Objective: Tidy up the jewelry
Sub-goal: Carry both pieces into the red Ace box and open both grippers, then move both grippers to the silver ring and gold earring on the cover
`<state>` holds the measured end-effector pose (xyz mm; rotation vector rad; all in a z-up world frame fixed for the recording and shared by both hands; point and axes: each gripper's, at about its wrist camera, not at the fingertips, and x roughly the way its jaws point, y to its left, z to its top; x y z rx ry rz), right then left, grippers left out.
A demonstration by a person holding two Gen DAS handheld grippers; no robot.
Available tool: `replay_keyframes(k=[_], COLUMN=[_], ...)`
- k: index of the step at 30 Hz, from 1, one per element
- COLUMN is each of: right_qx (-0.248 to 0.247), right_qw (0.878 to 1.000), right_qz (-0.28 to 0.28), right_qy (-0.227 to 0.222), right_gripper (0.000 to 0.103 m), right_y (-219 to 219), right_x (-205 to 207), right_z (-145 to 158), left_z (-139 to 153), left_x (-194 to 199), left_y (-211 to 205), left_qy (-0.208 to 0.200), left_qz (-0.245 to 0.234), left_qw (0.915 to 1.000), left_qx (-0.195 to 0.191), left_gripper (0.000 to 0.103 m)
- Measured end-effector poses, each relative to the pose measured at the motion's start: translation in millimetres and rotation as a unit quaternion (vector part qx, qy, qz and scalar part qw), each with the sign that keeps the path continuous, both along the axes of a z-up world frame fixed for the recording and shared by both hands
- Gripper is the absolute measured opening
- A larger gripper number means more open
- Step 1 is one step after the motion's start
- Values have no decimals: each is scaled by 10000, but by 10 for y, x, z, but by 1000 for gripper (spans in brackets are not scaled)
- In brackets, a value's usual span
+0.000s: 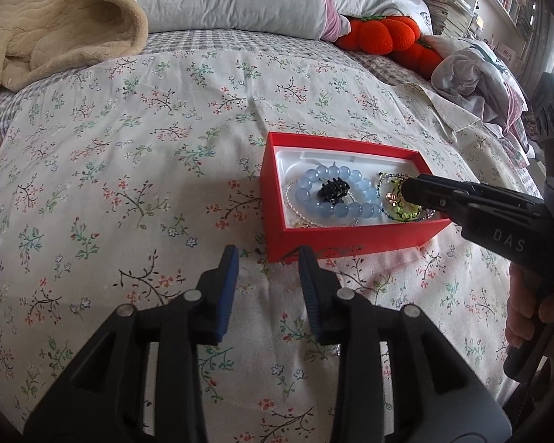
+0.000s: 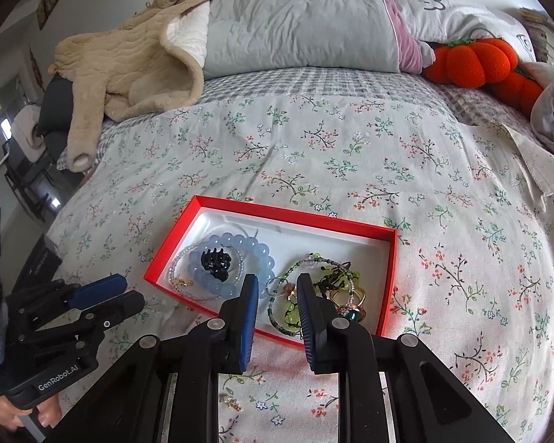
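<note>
The bed (image 2: 351,155), under a floral cotton cover, fills both views; its far edges are cut off by the round lens border. At twelve o'clock lie a grey pillow (image 2: 295,18), a tan fleece blanket (image 2: 129,70) and, at two o'clock, orange plush pumpkins (image 2: 472,61), partly hidden behind bedding. The red cardboard box (image 2: 173,240), rectangular with a white liner, sits open at centre. In its left half a bracelet of smooth pale-blue beads (image 2: 266,254) rings a black claw clip (image 2: 216,260); the right half holds a tangle of green beads (image 2: 288,313) and rings, hard to separate. My right gripper (image 2: 277,313) hovers over that tangle, blue ribbed pads slightly apart, gripping nothing. My left gripper (image 1: 267,269), at the box's near wall, stands parted and empty.
</note>
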<state>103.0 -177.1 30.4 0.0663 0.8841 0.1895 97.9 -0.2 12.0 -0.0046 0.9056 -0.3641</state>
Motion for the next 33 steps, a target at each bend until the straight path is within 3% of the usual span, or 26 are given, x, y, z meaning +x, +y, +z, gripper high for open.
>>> replay_keyframes(k=[2, 3, 4, 7, 11, 15, 19, 33], right_qx=[4, 9, 24, 48, -5, -134, -284, -603], right_qw=[10000, 10000, 9999, 9998, 9998, 9998, 9995, 9964], right_qz=[-20, -43, -57, -8, 0, -73, -166, -232], right_qy=[-5, -49, -129, -208, -206, -84, 19, 543], right_gripper=[36, 53, 61, 61, 63, 67, 77, 80], right_y=[-7, -15, -22, -27, -43, -84, -128, -123], right_x=[-9, -30, -58, -135, -246, -341, -439, -772], right_z=[14, 32, 61, 145, 203, 178, 129, -116], left_z=[7, 14, 19, 23, 7, -23, -75, -277], left_x=[-10, -18, -22, -34, -50, -97, -168, -502], left_y=[4, 4, 5, 7, 2, -21, -15, -57], left_qy=[-28, -41, -36, 18, 141, 223, 331, 678], left_qz=[30, 37, 33, 42, 96, 141, 201, -75], left_qw=[10000, 10000, 10000, 9999, 9997, 9990, 9976, 9942], left_qx=[46, 68, 77, 107, 164, 373, 566, 829], left_gripper=[52, 52, 52, 53, 68, 76, 78, 81])
